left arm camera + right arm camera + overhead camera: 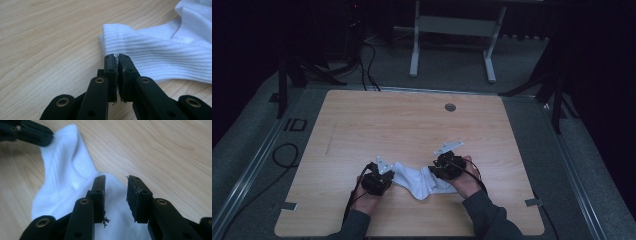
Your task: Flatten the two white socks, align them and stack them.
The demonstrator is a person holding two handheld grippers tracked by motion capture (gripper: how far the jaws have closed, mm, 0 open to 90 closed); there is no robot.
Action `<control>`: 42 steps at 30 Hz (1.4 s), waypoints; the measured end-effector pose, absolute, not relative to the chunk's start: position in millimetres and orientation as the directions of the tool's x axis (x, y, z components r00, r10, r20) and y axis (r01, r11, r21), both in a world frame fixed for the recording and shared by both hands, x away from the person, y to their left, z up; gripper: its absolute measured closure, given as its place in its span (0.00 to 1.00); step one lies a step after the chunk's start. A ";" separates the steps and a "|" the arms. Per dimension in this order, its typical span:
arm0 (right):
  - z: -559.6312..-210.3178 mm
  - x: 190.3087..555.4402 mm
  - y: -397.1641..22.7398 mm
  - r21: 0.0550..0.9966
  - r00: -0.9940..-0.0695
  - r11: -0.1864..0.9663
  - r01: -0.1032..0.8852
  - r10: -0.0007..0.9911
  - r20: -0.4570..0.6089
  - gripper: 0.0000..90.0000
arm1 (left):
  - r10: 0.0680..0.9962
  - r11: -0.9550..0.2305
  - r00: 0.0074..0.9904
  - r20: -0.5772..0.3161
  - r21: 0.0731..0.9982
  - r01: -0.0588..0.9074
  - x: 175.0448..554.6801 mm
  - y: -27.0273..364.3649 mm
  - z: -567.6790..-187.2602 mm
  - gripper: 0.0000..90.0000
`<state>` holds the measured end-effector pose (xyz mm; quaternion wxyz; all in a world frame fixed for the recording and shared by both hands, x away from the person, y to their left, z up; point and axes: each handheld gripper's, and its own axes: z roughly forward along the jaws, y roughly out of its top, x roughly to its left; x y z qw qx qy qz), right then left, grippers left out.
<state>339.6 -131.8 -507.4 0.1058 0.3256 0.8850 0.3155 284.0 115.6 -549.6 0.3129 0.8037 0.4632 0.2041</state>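
Observation:
A white ribbed sock [417,180] lies crumpled on the wooden table [412,120] near its front edge, between the two hands. My left gripper [390,175] is at the sock's left end. In the left gripper view its jaws [117,57] are pressed together on the edge of the ribbed cuff [162,57]. My right gripper [432,172] hovers at the sock's right end. Its jaws [116,180] stand apart over the sock [65,177], and the pads do not press the cloth. The left gripper [47,137] appears far off, holding the cuff end.
A small grey round cap [450,107] is set in the table's far side. Beyond the table stands a white metal frame [414,55] on the grey floor. A black cable loop [287,155] lies left of the table.

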 end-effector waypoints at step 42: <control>-525.8 334.8 -200.2 0.606 -0.636 0.463 0.647 0.766 0.093 0.98 | 0.873 -0.387 0.484 0.054 0.681 0.621 282.0 113.9 -549.0 0.96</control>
